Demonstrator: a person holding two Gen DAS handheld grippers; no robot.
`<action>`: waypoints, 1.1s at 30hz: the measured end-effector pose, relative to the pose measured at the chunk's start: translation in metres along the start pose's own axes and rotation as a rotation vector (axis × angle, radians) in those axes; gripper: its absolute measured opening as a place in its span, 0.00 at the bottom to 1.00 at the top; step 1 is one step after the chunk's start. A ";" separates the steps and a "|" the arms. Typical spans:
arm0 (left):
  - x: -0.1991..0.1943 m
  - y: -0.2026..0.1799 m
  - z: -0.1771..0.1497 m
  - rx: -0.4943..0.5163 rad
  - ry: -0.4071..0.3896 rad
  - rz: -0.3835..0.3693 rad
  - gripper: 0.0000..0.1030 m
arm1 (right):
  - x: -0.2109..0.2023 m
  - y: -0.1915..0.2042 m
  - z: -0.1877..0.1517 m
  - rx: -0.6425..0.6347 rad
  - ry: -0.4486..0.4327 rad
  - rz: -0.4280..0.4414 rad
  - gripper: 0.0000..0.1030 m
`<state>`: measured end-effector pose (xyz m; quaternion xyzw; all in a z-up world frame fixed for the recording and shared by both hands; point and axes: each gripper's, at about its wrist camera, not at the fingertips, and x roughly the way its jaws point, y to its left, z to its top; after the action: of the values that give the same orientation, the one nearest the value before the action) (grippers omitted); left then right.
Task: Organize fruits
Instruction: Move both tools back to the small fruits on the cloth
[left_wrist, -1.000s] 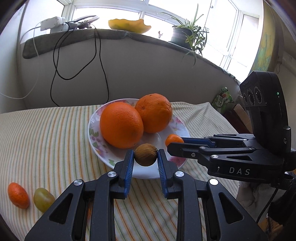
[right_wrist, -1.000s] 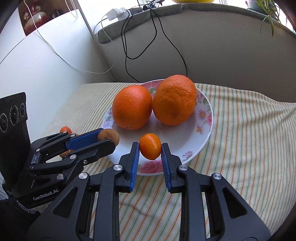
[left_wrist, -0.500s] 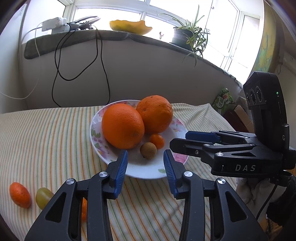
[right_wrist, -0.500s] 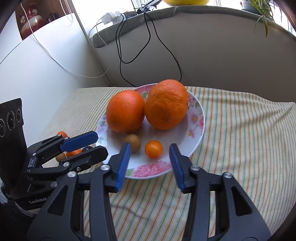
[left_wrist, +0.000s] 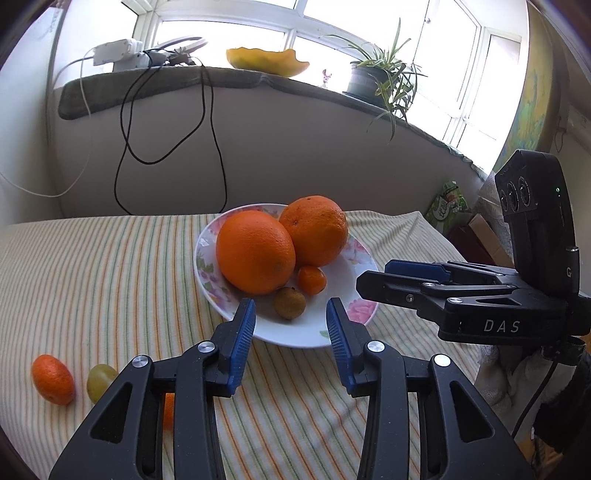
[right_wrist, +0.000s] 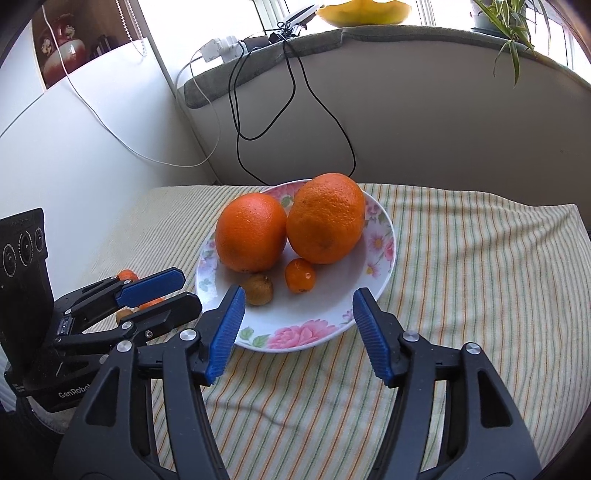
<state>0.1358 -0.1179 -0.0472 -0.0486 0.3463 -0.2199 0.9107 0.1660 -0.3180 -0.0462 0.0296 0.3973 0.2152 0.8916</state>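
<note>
From my left wrist camera, the left tongs (left_wrist: 291, 324) gape wide and empty just short of the plate (left_wrist: 347, 258), which holds two oranges (left_wrist: 255, 251), a kumquat (left_wrist: 312, 280) and a brown fruit (left_wrist: 289, 302). From my right wrist camera, the right tongs (right_wrist: 298, 324) also stand wide apart, gripping nothing, before that plate (right_wrist: 384, 236) on the tabletop (right_wrist: 480, 266).

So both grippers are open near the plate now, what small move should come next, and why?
Probably swing the left gripper left toward the small orange fruit and the green grape on the tablecloth. Its jaws are open and empty, the plate already holds four fruits, and these loose ones lie on its side. The right gripper is also open but farther away.
</note>
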 end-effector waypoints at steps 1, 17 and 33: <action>-0.001 0.000 0.000 -0.002 -0.003 0.002 0.37 | -0.001 0.001 0.000 0.001 0.000 0.001 0.62; -0.036 0.017 -0.008 -0.042 -0.046 0.041 0.37 | -0.021 0.036 -0.005 -0.043 -0.028 0.035 0.62; -0.080 0.069 -0.027 -0.113 -0.074 0.126 0.37 | -0.013 0.079 -0.015 -0.123 0.008 0.092 0.62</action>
<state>0.0902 -0.0197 -0.0354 -0.0864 0.3266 -0.1404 0.9307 0.1193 -0.2537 -0.0294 -0.0079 0.3850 0.2802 0.8793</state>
